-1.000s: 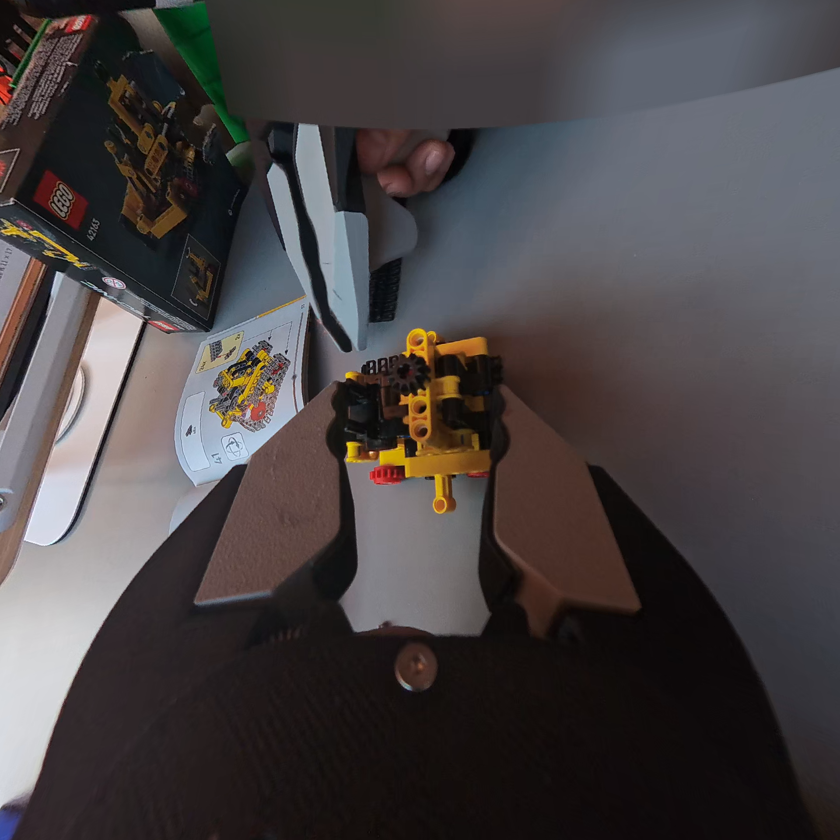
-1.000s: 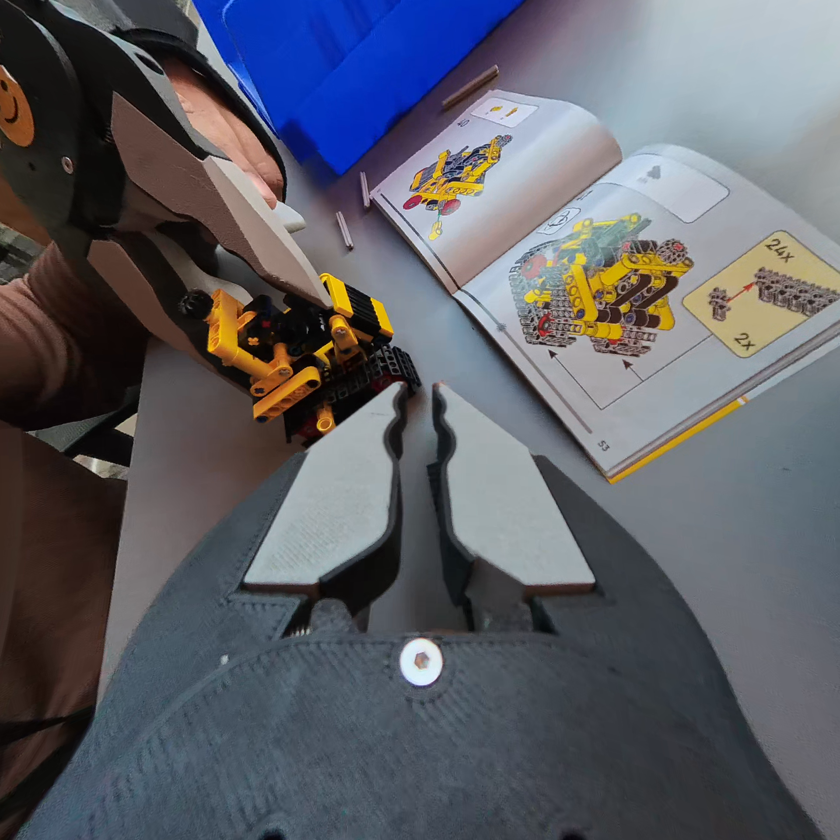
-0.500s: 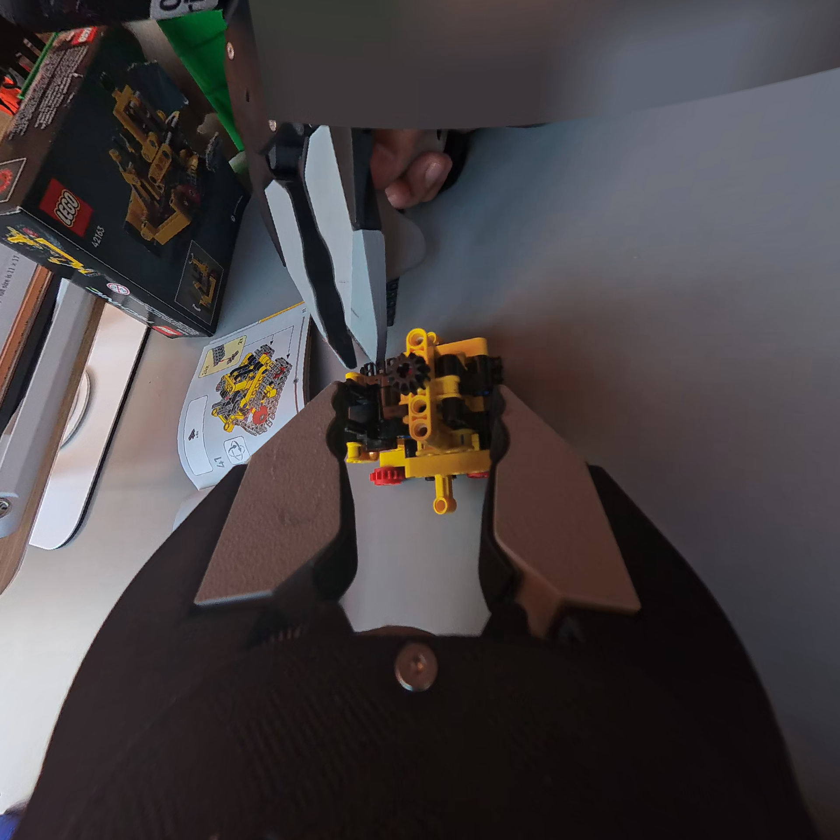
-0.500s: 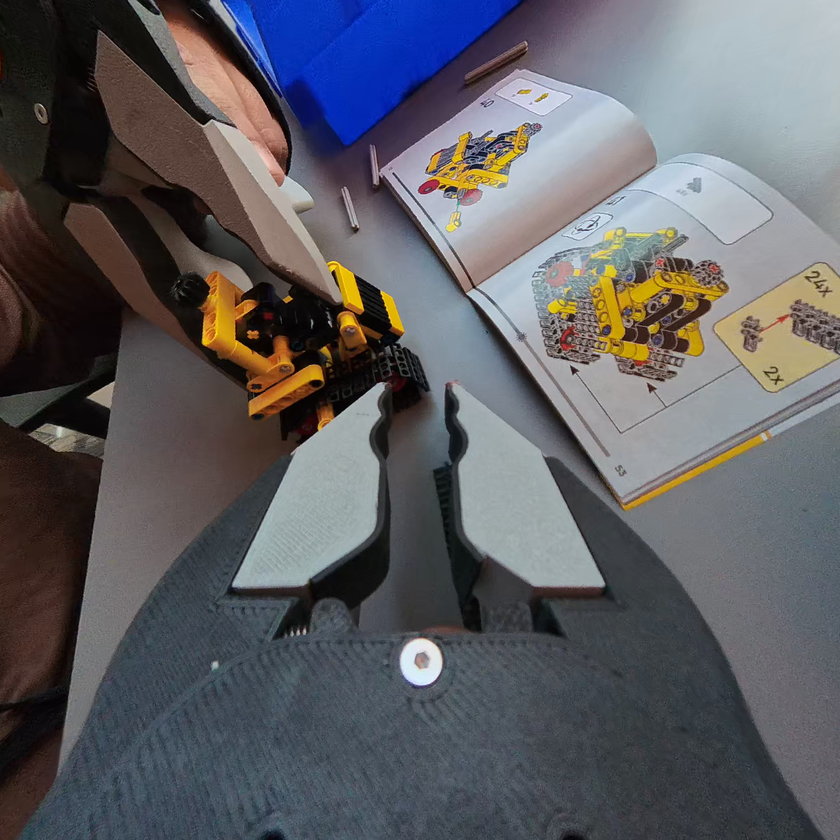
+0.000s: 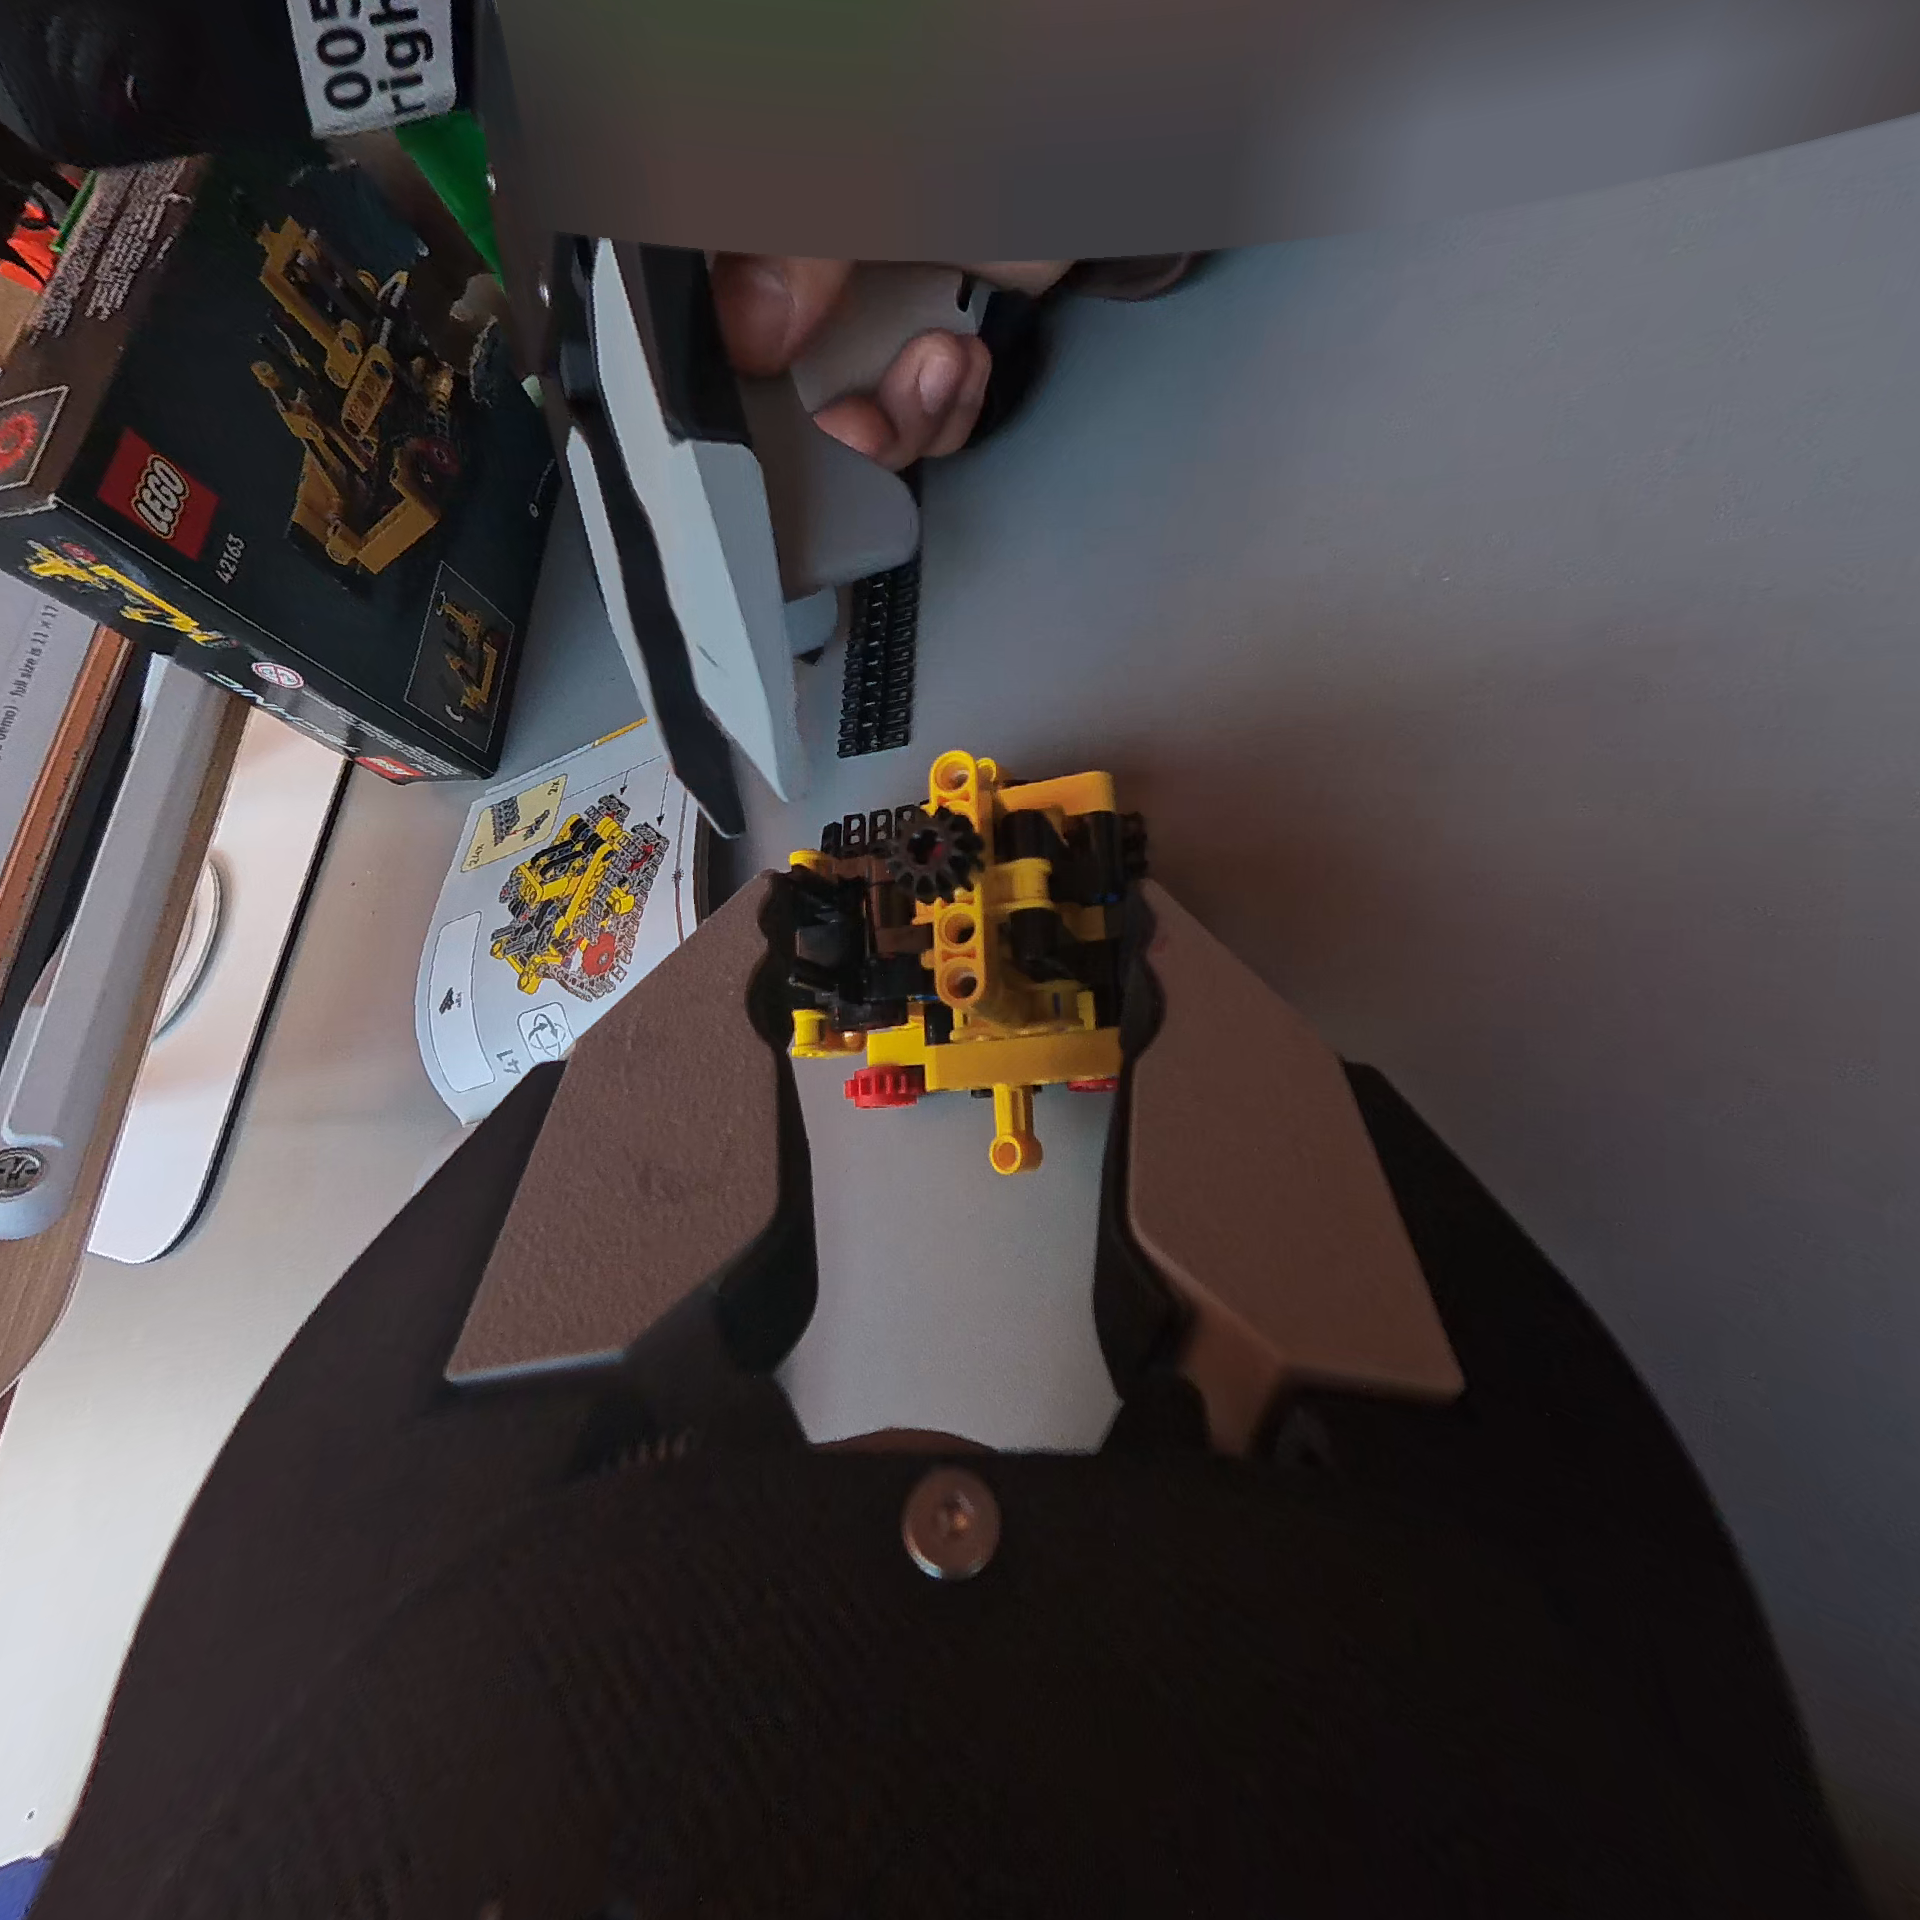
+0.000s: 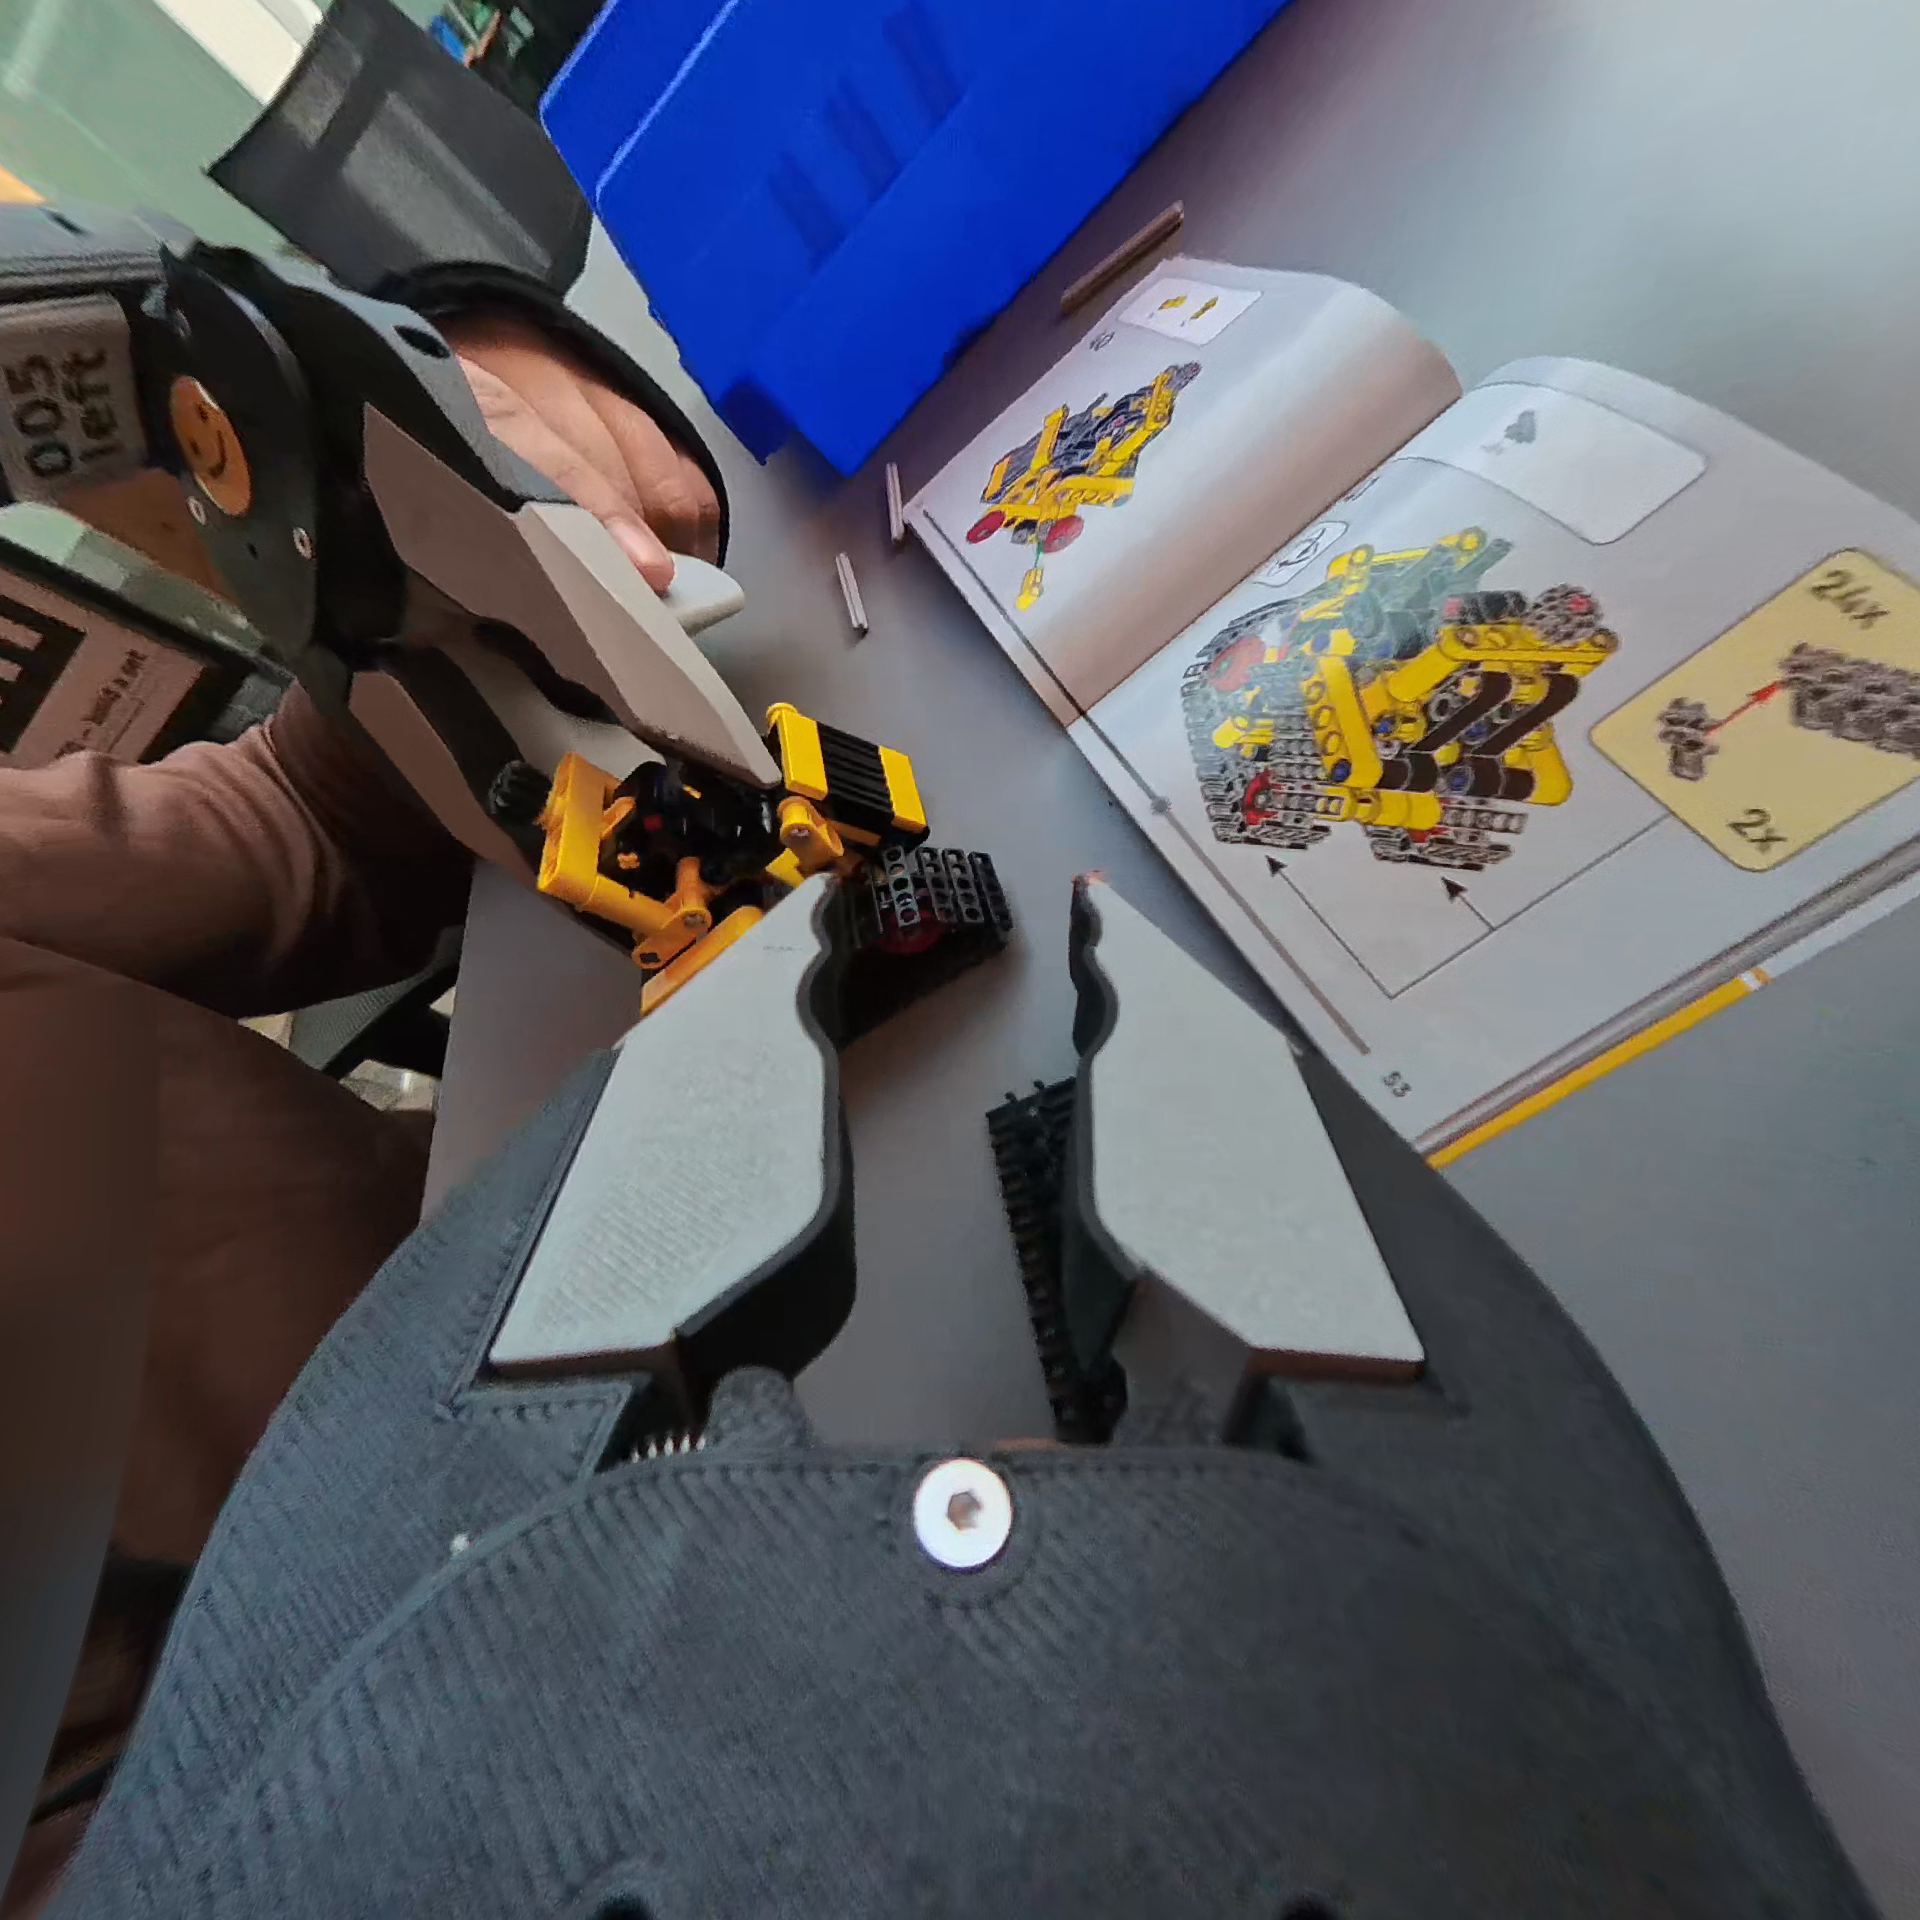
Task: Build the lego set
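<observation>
The left gripper [image 5: 951, 935] has its jaws clamped on either side of the yellow and black lego model [image 5: 966, 935], which sits low over the grey table [image 5: 1507, 727]. From the left wrist view, a black gear [image 5: 932, 852] faces the camera on the model's top side, a yellow beam [image 5: 961, 914] with round holes runs down its middle, and a yellow pin [image 5: 1013, 1127] and a red knob [image 5: 881, 1086] stick out near its lower edge.

The right gripper [image 6: 951, 914] hangs just beside the model with its jaws spread apart and nothing between them. In the right wrist view, its left finger [image 6: 717, 1122] overlaps the model's yellow edge; whether they touch cannot be told. A black track strip [image 6: 1039, 1247] lies on the table under the right finger [image 6: 1216, 1174], partly hidden by it. In the left wrist view this strip [image 5: 881, 665] lies flat just beyond the model, apart from it.

An open instruction booklet [image 6: 1455, 665] lies on the table just beyond the right gripper, showing pictures of the model. A blue bin [image 6: 883, 187] stands behind it, and 3 thin brown rods [image 6: 852, 590] lie near the booklet's edge. The set's dark box [image 5: 270, 468] rests at the far left of the left wrist view.
</observation>
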Available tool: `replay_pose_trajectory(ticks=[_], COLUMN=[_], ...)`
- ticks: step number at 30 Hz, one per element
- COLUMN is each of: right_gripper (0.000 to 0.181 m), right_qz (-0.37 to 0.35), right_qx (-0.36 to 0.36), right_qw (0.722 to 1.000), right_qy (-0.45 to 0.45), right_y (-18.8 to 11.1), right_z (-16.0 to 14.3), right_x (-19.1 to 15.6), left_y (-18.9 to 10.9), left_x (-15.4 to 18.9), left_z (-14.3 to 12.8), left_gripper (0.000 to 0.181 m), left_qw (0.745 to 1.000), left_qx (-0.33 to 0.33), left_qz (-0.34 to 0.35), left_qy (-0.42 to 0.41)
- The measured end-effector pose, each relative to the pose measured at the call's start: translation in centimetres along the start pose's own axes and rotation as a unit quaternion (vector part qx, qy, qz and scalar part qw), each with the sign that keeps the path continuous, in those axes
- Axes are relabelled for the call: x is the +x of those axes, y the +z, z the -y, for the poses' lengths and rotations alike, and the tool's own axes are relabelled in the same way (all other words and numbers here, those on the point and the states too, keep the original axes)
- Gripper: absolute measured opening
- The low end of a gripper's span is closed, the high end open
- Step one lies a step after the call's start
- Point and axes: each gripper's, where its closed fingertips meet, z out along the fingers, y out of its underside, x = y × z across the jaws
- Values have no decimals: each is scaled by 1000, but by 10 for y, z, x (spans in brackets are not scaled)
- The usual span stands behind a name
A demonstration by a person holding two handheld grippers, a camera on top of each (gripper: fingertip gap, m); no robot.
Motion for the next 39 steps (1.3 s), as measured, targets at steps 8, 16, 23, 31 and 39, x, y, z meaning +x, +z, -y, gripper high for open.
replay_pose_trajectory(ticks=[8, 16, 23, 31, 39], right_gripper=[36, 29, 21, 16, 14], right_qz=[-11, -28, -37, -17, 4], right_qx=[-13, 18, 18, 51, 74], right_qw=[1000, 986, 999, 992, 988], right_qy=[0, -161, -16, 113, 133], right_y=[-3, -22, -6, -6, -5], right_z=[-9, -49, -53, -42, -30], right_x=[-10, -65, -63, -43, -41], left_y=[0, 1, 0, 0, 0], left_x=[0, -1, 0, 0, 0], left_z=[0, 0, 0, 0, 0], left_gripper=[60, 60, 61, 60, 60], left_qw=[1000, 1000, 1000, 1000, 1000], left_qx=[-1, 0, -3, -6, -8], left_qz=[1, 3, 11, 14, 15], left_qy=[-1, -6, 9, 12, 11])
